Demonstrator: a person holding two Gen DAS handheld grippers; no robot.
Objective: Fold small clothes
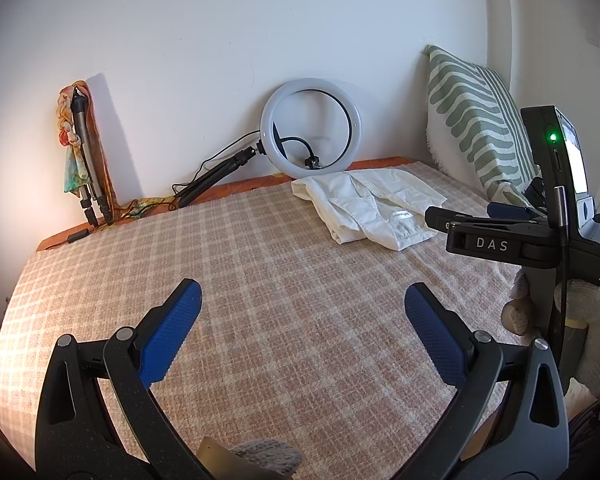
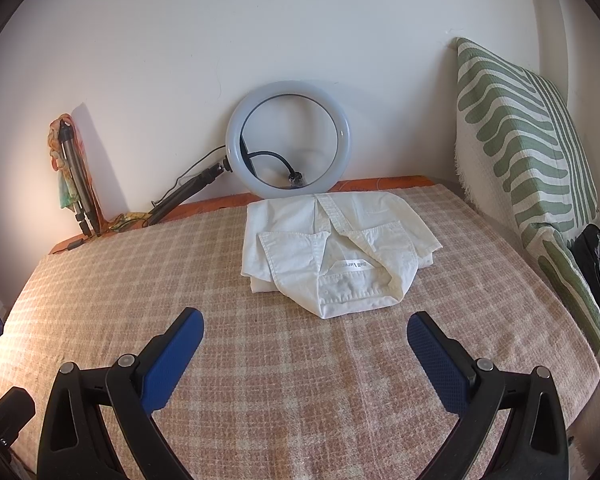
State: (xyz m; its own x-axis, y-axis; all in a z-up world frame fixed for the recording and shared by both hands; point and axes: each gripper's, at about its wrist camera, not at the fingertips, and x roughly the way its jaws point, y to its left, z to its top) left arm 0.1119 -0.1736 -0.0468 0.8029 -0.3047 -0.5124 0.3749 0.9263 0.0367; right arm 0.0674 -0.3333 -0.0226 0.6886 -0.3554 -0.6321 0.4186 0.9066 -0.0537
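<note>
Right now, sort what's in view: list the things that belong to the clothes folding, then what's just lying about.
For the job:
- white shirt, already folded, on the checked blanket
- left gripper, fingers open, empty
- right gripper, fingers open, empty

Just lying about:
- ring light against the wall
- folded tripod with a colourful cloth
- green striped pillow

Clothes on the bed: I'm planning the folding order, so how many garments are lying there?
1: a white shirt, already folded, lies on the checked blanket in front of the ring light. More may be hidden outside the views.
</note>
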